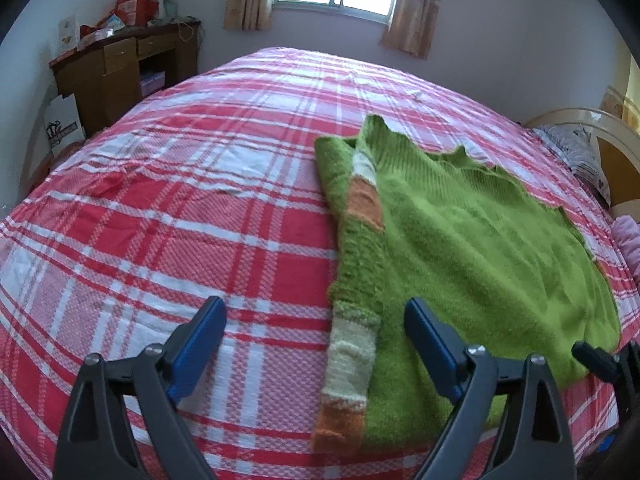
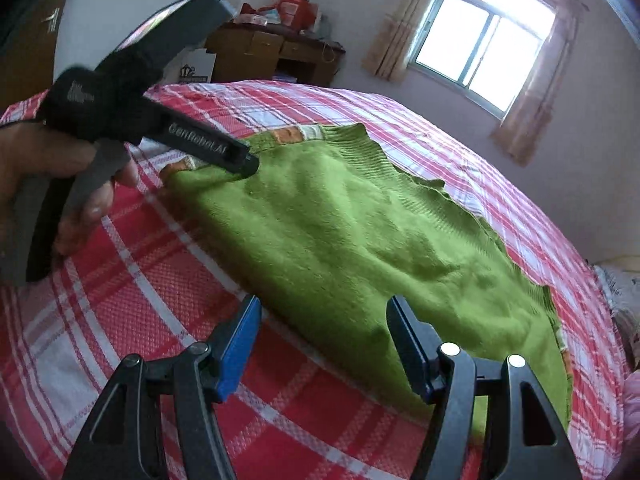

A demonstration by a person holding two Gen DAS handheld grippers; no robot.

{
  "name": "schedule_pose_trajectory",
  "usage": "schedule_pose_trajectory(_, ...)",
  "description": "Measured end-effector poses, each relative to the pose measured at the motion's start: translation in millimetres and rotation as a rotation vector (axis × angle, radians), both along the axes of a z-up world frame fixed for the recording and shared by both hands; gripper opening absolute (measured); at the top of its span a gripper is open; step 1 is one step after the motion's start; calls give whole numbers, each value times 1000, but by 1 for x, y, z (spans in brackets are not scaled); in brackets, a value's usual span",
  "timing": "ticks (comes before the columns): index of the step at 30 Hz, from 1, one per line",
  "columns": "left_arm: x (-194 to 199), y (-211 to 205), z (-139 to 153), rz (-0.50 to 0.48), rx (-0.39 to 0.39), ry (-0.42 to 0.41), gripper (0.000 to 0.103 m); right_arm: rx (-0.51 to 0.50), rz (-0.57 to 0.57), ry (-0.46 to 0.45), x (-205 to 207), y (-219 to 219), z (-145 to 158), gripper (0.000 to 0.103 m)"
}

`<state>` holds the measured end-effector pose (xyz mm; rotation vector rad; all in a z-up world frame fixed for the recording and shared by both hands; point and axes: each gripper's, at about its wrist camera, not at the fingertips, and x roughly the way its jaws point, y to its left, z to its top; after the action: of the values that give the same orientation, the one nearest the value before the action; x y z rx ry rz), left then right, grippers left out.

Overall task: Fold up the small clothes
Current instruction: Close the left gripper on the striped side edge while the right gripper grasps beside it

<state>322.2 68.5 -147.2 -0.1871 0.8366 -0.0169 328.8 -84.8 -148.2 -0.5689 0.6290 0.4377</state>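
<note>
The green sweater (image 1: 472, 248) lies flat on the right of the plaid bed (image 1: 168, 216), its striped sleeve (image 1: 352, 344) folded over. Both the left gripper (image 1: 316, 336) and the right gripper (image 2: 324, 332) hover with fingers spread, grasping nothing.

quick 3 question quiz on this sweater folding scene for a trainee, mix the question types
1. True or false: the left gripper is clamped on the green sweater.
2. The sweater's striped sleeve lies: A) folded over the green body B) hanging off the bed C) held by the right gripper.
3. Fill in: the sweater lies on a red and white ____ bedspread.

Key: 1 false, both its fingers stand apart, nothing between them. 2 A. 3 plaid.
</note>
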Motion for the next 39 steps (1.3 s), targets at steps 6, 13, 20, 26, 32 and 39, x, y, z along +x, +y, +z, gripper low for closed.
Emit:
schedule_pose_trajectory(6, 14, 17, 0, 24, -16, 4, 99, -56, 43, -33, -6, 19, -5, 66)
schedule_pose_trajectory(13, 18, 12, -2, 9, 4, 15, 100, -85, 76, -58, -7, 35, -5, 66)
schedule_pose_trajectory(20, 21, 15, -1, 10, 3, 16, 102, -129, 123, -95, -12, 58, -8, 66)
schedule_pose_trajectory(26, 35, 14, 7, -18, 38, 2, 101, -160, 152, -121, -14, 73, -8, 66)
schedule_pose_trajectory(32, 56, 24, 8, -37, 21, 8, 101, -199, 175, -158, -13, 94, -11, 66)
schedule_pose_trajectory(39, 74, 18, 12, -142, -39, -9, 89, -219, 181, -180, -11, 111, -12, 66)
